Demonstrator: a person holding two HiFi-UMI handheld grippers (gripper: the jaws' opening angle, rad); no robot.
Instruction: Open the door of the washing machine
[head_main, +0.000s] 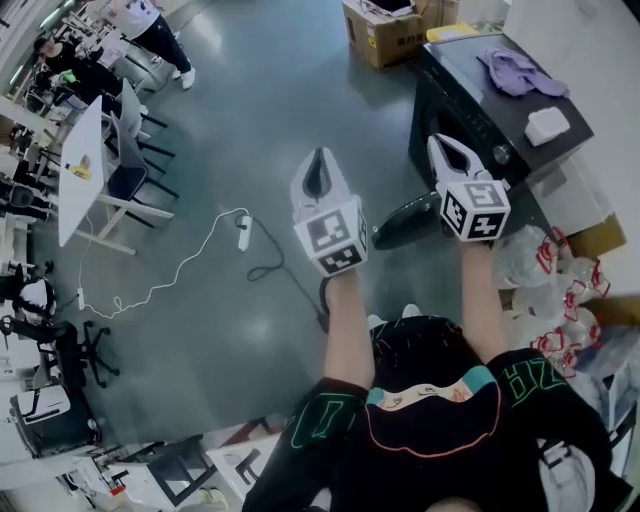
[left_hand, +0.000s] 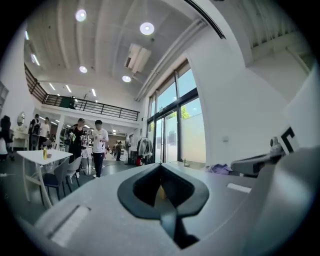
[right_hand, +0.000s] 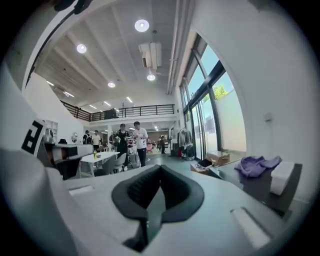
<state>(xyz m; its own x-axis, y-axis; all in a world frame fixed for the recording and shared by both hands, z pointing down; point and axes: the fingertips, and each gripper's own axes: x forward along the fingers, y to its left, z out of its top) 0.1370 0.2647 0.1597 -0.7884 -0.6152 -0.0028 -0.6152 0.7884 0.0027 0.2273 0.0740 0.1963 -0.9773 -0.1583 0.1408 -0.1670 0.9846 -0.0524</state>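
Observation:
The black washing machine (head_main: 480, 115) stands at the upper right, with a purple cloth (head_main: 520, 72) and a white box (head_main: 547, 125) on its top. A dark round door (head_main: 405, 220) juts out from its front, low beside my right hand. My left gripper (head_main: 320, 155) is shut and empty, held up level over the floor, left of the machine. My right gripper (head_main: 441, 142) is also shut and empty, level beside the machine's front corner. The left gripper (left_hand: 161, 166) faces the hall. The right gripper (right_hand: 160, 166) has the machine's top (right_hand: 260, 185) to its right.
A white table with chairs (head_main: 82, 170) stands at the left. A power strip and cable (head_main: 243, 232) lie on the grey floor ahead. A cardboard box (head_main: 385, 35) sits behind the machine, plastic bags (head_main: 545, 270) at my right. People (right_hand: 141, 140) stand far off in the hall.

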